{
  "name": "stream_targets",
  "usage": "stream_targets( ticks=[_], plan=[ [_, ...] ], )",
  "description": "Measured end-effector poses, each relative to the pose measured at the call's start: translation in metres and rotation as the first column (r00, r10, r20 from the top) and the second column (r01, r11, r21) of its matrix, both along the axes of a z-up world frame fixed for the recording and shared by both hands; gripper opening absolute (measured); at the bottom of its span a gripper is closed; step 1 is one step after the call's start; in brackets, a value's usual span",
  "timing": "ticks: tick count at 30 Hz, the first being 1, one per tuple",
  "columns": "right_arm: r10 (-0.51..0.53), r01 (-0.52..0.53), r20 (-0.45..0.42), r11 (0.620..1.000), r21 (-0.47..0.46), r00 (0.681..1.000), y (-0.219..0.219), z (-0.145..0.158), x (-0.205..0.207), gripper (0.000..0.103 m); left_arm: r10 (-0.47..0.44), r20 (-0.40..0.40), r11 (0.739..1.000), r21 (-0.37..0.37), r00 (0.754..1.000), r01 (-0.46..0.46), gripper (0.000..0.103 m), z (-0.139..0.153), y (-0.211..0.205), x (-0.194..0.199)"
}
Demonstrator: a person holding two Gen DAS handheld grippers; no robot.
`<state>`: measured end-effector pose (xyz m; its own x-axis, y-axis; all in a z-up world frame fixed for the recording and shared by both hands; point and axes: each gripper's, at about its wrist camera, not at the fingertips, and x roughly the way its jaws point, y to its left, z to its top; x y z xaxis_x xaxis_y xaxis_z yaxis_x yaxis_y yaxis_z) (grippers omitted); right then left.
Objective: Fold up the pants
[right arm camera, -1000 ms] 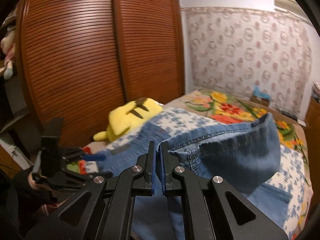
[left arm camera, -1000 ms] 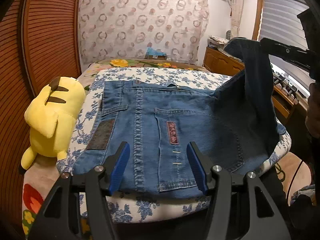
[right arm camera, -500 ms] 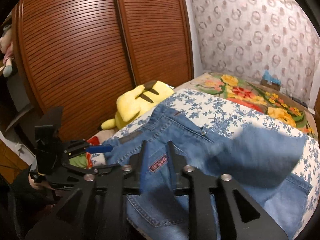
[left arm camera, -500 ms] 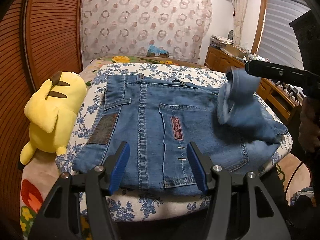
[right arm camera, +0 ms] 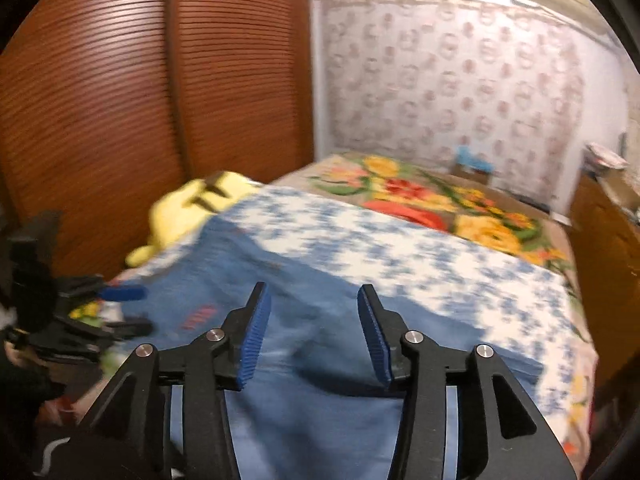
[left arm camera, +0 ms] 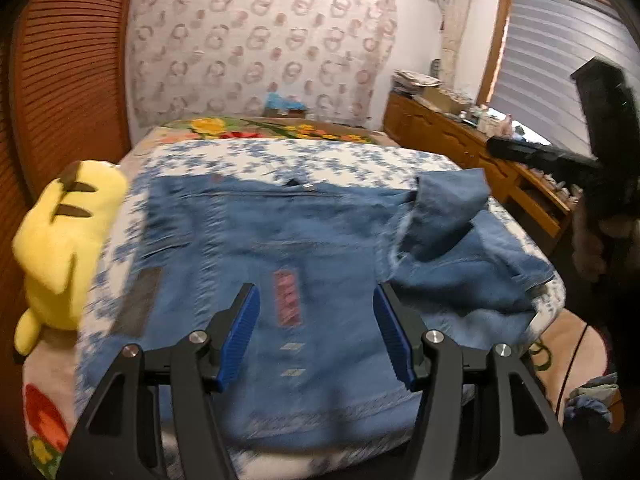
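Observation:
Blue jeans [left arm camera: 280, 248] lie on a blue-flowered cover on the bed, waistband toward the far side. The leg part lies in a loose crumpled heap [left arm camera: 460, 248] on their right half. My left gripper [left arm camera: 316, 332] is open and empty, just above the near edge of the jeans. My right gripper [right arm camera: 314, 332] is open and empty above the jeans [right arm camera: 320, 360]; it also shows at the right edge of the left wrist view [left arm camera: 540, 156], clear of the heap. The left gripper shows at the left of the right wrist view [right arm camera: 116, 308].
A yellow plush toy [left arm camera: 64, 236] lies on the bed's left edge by the brown slatted wardrobe [right arm camera: 120, 100]. A wooden dresser [left arm camera: 460, 140] with clutter stands on the right. A flowered blanket [right arm camera: 440, 204] covers the far end of the bed.
My right gripper held the jeans leg up, opened and let it go. The leg dropped into a heap on the right half of the jeans. The right gripper has drawn back.

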<state>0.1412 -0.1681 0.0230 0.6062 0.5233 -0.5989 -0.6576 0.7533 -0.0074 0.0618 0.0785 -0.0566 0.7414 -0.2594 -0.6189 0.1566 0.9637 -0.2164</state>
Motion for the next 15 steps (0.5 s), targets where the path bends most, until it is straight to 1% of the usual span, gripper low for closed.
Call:
stream_targets(
  ticks=[4,7,8,9,12,15],
  plan=[
    [-0.075,0.075,-0.004,0.996,-0.043,0.997,-0.025,-0.011,0.026,0.050,-0.058,-0.013,0.998,-0.031,0.998,0.058,0.058,0.000,-0.021,0.022],
    [-0.098,0.096,-0.034,0.994,-0.051,0.995,-0.037,-0.021,0.044,0.052,-0.092,-0.029,0.995,-0.041,0.995,0.091,0.058,-0.003,-0.035,0.034],
    [-0.102,0.100,-0.043,0.994,-0.049,0.994,-0.039,-0.023,0.050,0.054,-0.103,-0.036,0.994,-0.041,0.994,0.101,0.056,-0.004,-0.040,0.038],
    [-0.105,0.103,-0.054,0.994,-0.047,0.993,-0.040,-0.024,0.055,0.055,-0.110,-0.043,0.993,-0.039,0.993,0.109,0.052,-0.005,-0.044,0.041],
    [-0.104,0.100,-0.092,0.994,-0.043,0.990,-0.040,-0.030,0.073,0.056,-0.138,-0.056,0.990,-0.028,0.989,0.137,0.048,-0.009,-0.056,0.044],
    [-0.086,0.081,-0.131,0.996,-0.039,0.988,-0.034,-0.037,0.084,0.056,-0.143,-0.081,0.990,-0.019,0.986,0.142,0.045,-0.017,-0.063,0.048]
  ],
)
